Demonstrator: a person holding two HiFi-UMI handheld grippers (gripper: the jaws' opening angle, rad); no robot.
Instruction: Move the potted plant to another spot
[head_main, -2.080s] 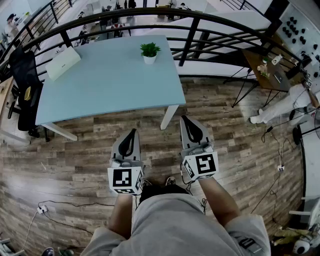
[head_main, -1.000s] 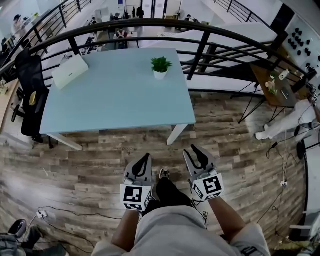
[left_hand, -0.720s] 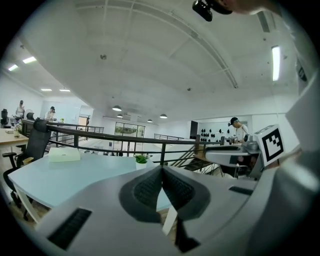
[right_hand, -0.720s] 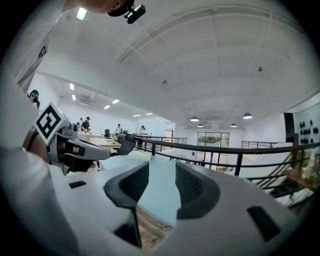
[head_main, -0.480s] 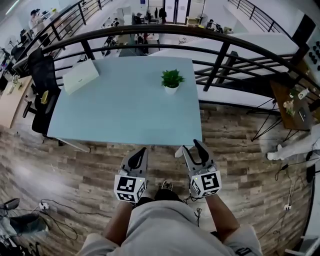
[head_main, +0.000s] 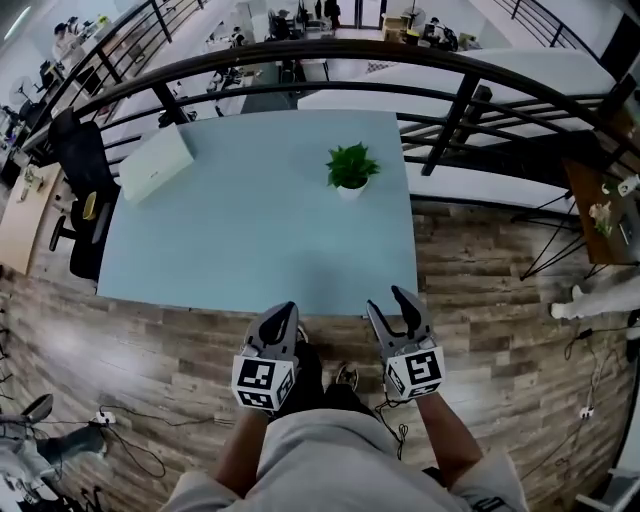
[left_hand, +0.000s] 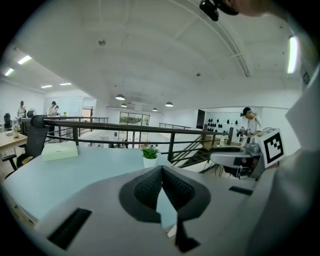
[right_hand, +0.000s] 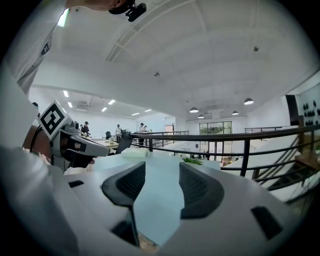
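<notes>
The plant stands upright in its white pot on the pale blue table, on the far right part of the top, close to the black railing behind it. A white box lies at the far left corner, well apart from the plant. A black chair sits off the table's left end.

Down at the near edge, both grippers point at the table, side by side. The left gripper has its jaws closed together, tips meeting, nothing between them. The right gripper shows a clear gap, its jaws have just been opening, and only bare tabletop is visible through that gap.

Both are well apart from the plant. In the right gripper view the plant shows small, just past the right jaw; in the left gripper view it sits just above the closed tips.
</notes>
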